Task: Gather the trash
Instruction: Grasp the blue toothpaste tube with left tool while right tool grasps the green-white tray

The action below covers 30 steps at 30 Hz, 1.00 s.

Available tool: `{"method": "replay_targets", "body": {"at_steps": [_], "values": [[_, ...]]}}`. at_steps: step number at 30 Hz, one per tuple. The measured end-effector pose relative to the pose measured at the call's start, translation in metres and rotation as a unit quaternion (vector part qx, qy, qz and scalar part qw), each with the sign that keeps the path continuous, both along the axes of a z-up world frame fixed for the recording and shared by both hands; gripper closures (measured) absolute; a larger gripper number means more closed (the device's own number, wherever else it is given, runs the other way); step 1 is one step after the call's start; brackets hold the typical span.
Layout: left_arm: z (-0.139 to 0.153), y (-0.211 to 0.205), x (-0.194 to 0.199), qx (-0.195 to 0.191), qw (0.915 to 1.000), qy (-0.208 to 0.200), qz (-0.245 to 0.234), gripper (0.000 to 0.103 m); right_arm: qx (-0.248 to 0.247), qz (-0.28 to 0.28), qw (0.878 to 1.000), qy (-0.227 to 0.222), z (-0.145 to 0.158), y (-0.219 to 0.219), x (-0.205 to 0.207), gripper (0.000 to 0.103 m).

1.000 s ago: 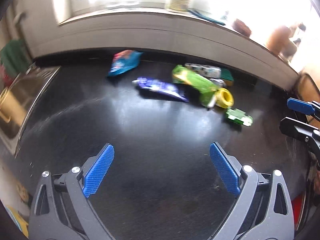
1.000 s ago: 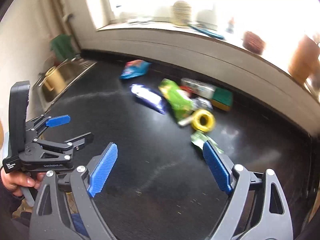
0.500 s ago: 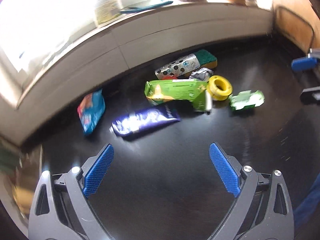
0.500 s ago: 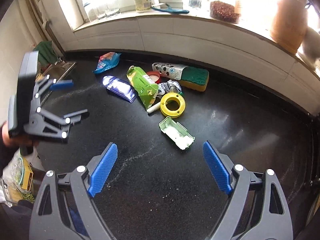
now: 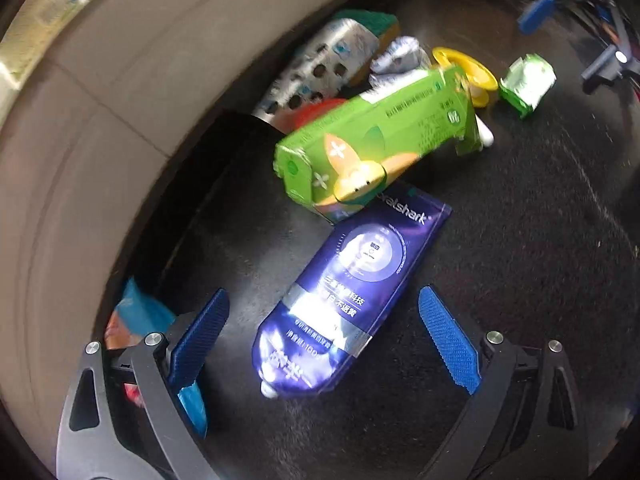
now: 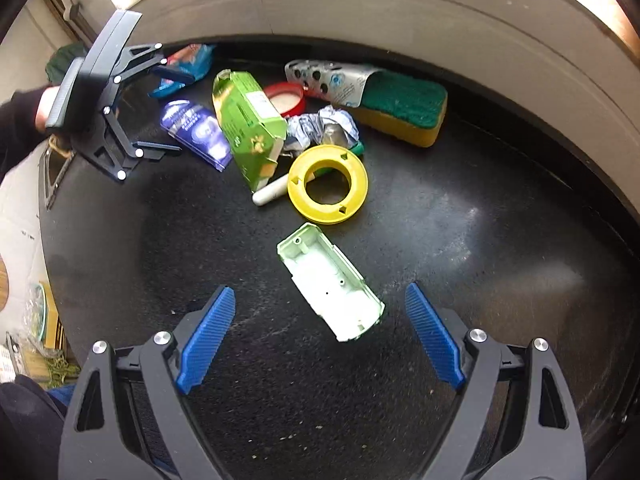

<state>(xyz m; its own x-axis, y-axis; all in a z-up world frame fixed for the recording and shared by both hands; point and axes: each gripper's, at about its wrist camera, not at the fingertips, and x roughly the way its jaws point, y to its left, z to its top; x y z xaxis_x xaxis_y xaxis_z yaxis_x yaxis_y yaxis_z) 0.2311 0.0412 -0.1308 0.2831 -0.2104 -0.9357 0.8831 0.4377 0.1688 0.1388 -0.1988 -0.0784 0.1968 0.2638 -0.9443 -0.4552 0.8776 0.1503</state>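
Trash lies heaped on the black counter by the pale wall. Left gripper hangs jaws wide apart over the purple pouch, pads clear of it. Right gripper likewise gapes above the pale green plastic shell, not touching. Green carton, yellow ring and sponge lie beyond.

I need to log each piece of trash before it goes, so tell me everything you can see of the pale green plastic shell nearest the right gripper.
The pale green shell looks like moulded hard plastic: an oblong, open-topped tray with a whitish inside, thin raised walls, rounded corners and small screw posts and holes. It is empty and lies flat, hollow side up, set diagonally on the black countertop, just below the yellow ring but apart from it. Nothing touches it; the right gripper is open, its near end between the fingers.
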Motion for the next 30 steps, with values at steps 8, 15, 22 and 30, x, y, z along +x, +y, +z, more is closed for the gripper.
{"method": "replay_targets", "body": {"at_steps": [8,15,22,30], "values": [[-0.005,0.003,-0.009,-0.034,0.9979,0.051,-0.020,0.009,-0.018,0.040,0.999,0.027,-0.035,0.008,0.019,0.019],[-0.004,-0.004,-0.038,-0.057,0.9920,0.091,0.067,0.009,-0.026,0.075,0.997,0.015,-0.042,0.015,0.011,0.039],[0.012,-0.011,-0.049,-0.063,0.9842,0.071,0.150,0.048,-0.015,0.063,0.998,0.019,-0.033,0.014,0.000,0.067],[0.038,-0.013,-0.083,-0.098,0.9448,0.067,0.306,0.052,0.016,-0.006,1.000,-0.020,0.005,0.002,-0.026,0.067]]}}
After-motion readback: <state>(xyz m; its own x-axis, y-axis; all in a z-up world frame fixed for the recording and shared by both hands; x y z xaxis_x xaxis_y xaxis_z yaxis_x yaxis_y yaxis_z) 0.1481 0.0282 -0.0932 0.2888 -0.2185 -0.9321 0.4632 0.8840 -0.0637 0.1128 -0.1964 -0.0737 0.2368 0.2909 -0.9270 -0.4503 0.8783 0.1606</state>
